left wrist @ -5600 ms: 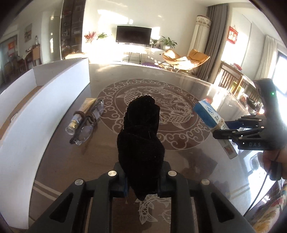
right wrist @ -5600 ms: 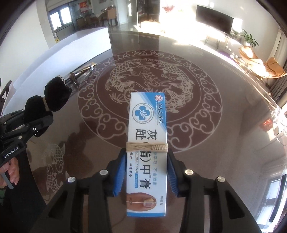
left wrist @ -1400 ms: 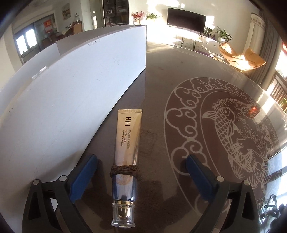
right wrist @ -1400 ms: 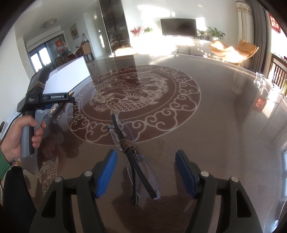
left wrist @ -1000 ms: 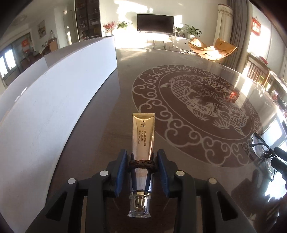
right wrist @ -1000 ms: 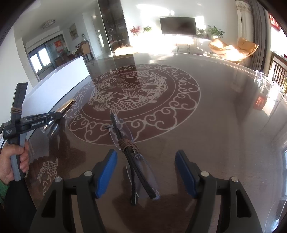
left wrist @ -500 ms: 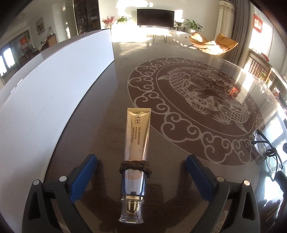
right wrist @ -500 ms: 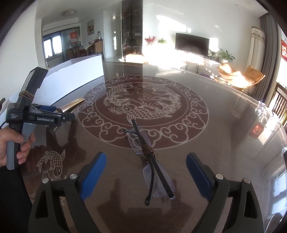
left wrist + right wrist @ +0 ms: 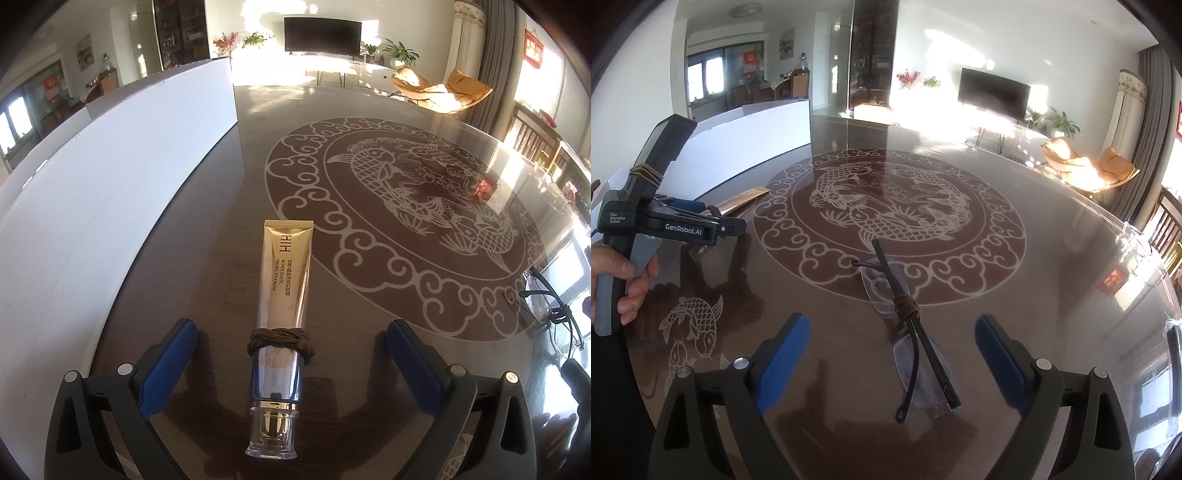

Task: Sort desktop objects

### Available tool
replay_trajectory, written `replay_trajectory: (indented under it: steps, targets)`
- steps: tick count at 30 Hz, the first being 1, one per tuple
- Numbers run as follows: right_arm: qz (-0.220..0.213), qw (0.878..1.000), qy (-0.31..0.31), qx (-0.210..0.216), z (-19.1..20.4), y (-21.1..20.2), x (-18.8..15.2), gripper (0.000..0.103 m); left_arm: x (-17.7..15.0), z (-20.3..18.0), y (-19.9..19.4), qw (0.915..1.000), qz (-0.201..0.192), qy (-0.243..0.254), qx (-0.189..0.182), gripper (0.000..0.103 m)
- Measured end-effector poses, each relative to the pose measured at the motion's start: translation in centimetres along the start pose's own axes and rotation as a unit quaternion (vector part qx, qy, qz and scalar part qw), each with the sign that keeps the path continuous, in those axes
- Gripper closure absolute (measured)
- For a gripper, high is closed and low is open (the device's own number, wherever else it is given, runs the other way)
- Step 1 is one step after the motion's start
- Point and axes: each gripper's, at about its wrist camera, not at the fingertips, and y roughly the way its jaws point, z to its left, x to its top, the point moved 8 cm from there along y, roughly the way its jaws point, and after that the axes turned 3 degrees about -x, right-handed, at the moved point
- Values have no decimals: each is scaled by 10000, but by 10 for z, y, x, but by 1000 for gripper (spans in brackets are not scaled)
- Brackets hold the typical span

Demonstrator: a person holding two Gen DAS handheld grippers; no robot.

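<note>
- Left wrist view: the left gripper [image 9: 288, 362] stands with its blue pads [image 9: 168, 362] spread as wide as they go, holding nothing. The gold cream tube [image 9: 282, 306] lies flat on the dark glass table [image 9: 207, 229] between them, clear of both pads, cap end toward the camera and crimped end pointing away.
- A brown band [image 9: 279, 340] is wound round the tube near its cap (probably to give the pads something to bite on).
- The tube lies just beside the white box wall [image 9: 110, 199], roughly parallel to it. I judge it was set down square and close to the box so it sits tidily in line rather than loose in the middle of the table.
- Right wrist view: the right gripper [image 9: 890, 354] is also wide apart and empty. The folded glasses [image 9: 912, 343] rest on the table between its pads, touching neither, lying over the rim of the fish medallion [image 9: 886, 206], with a brown band on their arms too.
- A hand [image 9: 613, 280] grips the left tool's handle at the view's left edge.
- Against the frames from a second ago: the left pads were then pressed on the tube at its band and have since let go; the right pads have widened further, and the glasses now sit right of centre between them.
- Several seconds back, the grippers carried a black pouch and a blue-and-white carton; neither shows now.
</note>
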Motion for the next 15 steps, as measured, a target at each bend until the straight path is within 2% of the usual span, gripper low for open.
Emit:
replay_trajectory:
  steps: [15]
  targets:
    - [-9,10000,-2,3,0,0,0,8,0,0,0,10000,2,1,-2,0]
